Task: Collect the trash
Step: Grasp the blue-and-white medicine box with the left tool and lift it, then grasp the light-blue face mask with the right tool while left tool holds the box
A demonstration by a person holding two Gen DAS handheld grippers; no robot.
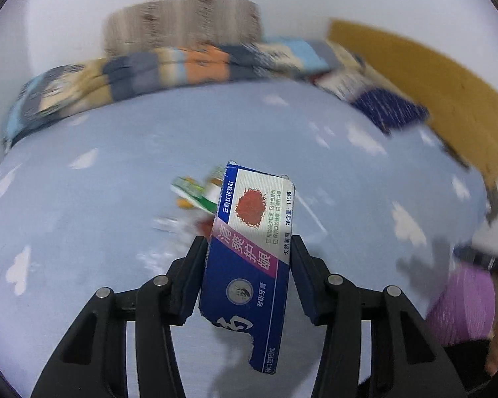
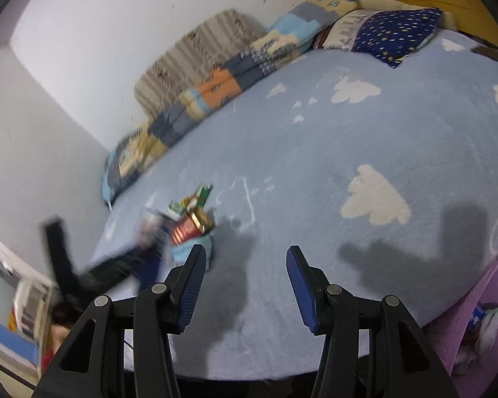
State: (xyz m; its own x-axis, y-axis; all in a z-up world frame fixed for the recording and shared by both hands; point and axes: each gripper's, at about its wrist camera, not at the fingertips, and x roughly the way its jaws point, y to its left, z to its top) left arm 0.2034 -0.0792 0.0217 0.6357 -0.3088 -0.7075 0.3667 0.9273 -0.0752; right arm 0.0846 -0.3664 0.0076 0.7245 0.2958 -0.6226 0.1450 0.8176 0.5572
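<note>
- Our left gripper (image 1: 249, 258) jaws pinch the torn blue cardboard toothpaste box (image 1: 252, 248) upright, lifted off the bed for binning.
- Right gripper (image 2: 245, 272) jaws spread, empty; wrapper pile (image 2: 189, 219) at 11 o'clock.

We see a torn blue toothpaste box (image 1: 249, 258), flattened, printed with white and magenta panels, Chinese lettering and a red flower; it stands nearly upright, tilted slightly, its lower end ragged, clamped at mid-length between the pads of our left gripper (image 1: 249, 255) above the bed; behind it, lying on the blue cloud-patterned bedspread (image 1: 83, 215), is a small heap of wrappers (image 2: 191, 219), green, white, red and gold, blurred in both views, with a pale blue piece at its near edge; at the right edge a purple trash bag (image 2: 481, 315) stands open, crumpled white and blue scraps inside.
</note>
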